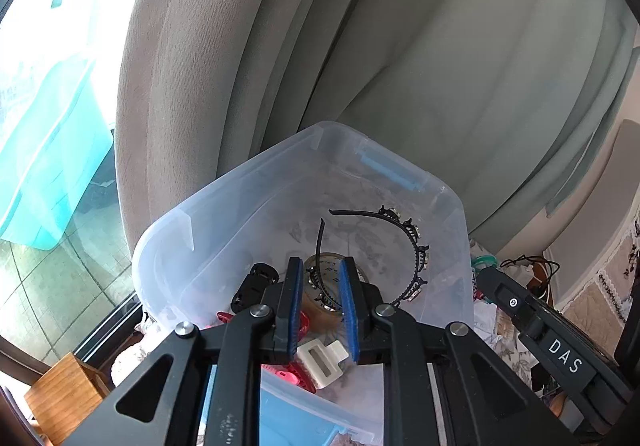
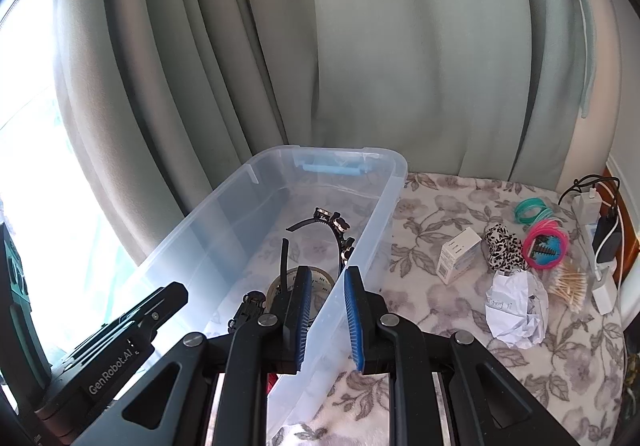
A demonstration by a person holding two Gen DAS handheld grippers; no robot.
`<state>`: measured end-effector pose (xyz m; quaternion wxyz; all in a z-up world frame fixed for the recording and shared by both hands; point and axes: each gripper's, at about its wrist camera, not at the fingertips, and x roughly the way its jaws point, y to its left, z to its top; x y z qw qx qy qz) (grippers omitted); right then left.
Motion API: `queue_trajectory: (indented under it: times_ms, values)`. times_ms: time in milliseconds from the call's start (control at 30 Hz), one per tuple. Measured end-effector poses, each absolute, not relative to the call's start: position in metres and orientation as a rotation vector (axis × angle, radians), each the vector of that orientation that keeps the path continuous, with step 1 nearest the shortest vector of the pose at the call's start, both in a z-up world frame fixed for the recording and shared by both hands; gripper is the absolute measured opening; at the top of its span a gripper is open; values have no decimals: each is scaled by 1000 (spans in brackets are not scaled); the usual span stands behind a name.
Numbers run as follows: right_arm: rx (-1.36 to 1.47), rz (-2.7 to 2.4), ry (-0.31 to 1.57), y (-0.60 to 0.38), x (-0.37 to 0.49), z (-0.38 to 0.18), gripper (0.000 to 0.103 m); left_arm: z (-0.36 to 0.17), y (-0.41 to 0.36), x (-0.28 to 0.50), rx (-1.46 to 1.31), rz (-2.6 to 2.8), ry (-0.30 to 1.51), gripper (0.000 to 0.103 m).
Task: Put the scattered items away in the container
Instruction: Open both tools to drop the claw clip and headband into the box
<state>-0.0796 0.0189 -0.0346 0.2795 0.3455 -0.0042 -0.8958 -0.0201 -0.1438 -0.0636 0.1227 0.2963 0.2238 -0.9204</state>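
Hovering over the bin (image 1: pixel 248 182), the left gripper (image 1: pixel 320 306) has jaws a narrow gap apart with nothing between them; a white clip (image 1: pixel 322 360) lies right below, on the bin floor. The right gripper (image 2: pixel 327 320) looks much the same: jaws close together, empty, straddling the bin's near wall (image 2: pixel 360 246) without pinching it as far as I can tell.

Already in the bin: black headband (image 1: pixel 404 242), tape roll (image 1: pixel 320 300), small black clip (image 1: pixel 256 280), pink clip (image 1: pixel 294 374), plus that white clip.

Left to do, all out on the floral cloth (image 2: pixel 420 206) to the right of the bin:
- small white box (image 2: pixel 458 254), nearest the bin
- leopard scrunchie (image 2: pixel 502 248), just beside the box
- crumpled paper (image 2: pixel 516 310), in front of the scrunchie
- green bands (image 2: pixel 532 210) and pink bands (image 2: pixel 546 244), further right
- cotton swabs (image 2: pixel 568 282), near the chargers (image 2: pixel 600 238)

My estimate: roughly half done. Right side is closer to the remaining pile, so next pick probably falls to it.
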Motion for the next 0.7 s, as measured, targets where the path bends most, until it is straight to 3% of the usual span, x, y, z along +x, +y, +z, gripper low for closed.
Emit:
queue_trajectory:
  times_ms: [400,700]
  values:
    - [922,-2402,-13,29,-69,-28,19,-44,-136,-9,857,-2718,612,46]
    - [903,-2401,-22,36,-60,-21,19,-34,-127,-7,846,-2729,580,58]
